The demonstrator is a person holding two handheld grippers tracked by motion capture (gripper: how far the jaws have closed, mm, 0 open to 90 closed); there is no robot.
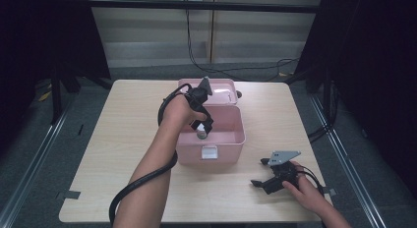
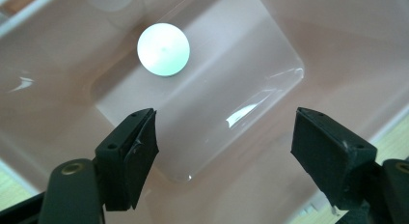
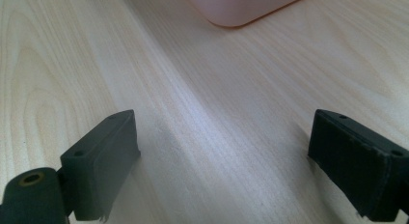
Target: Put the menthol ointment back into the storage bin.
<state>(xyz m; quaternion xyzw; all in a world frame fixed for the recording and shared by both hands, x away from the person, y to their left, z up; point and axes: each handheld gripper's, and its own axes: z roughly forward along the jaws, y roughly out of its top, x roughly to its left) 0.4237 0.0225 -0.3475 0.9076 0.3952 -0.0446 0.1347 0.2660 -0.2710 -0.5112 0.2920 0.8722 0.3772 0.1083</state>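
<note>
A pink plastic box (image 1: 231, 148) stands open in the middle of the table, its lid (image 1: 219, 93) tipped back behind it. On the box floor stands a small bottle with a pale green-white round cap (image 2: 163, 49), also seen from above (image 1: 201, 135). My left gripper (image 1: 204, 128) hangs over the box and points down into it, jaws open and apart from the cap, nothing between them (image 2: 224, 147). My right gripper (image 1: 260, 173) rests low on the table at the front right, jaws open over bare wood (image 3: 224, 161), pointing toward the box corner (image 3: 241, 9).
The light wooden table (image 1: 123, 134) has bare room left and right of the box. A white latch (image 1: 209, 152) sits on the box's front wall. Cables trail across the floor behind the table.
</note>
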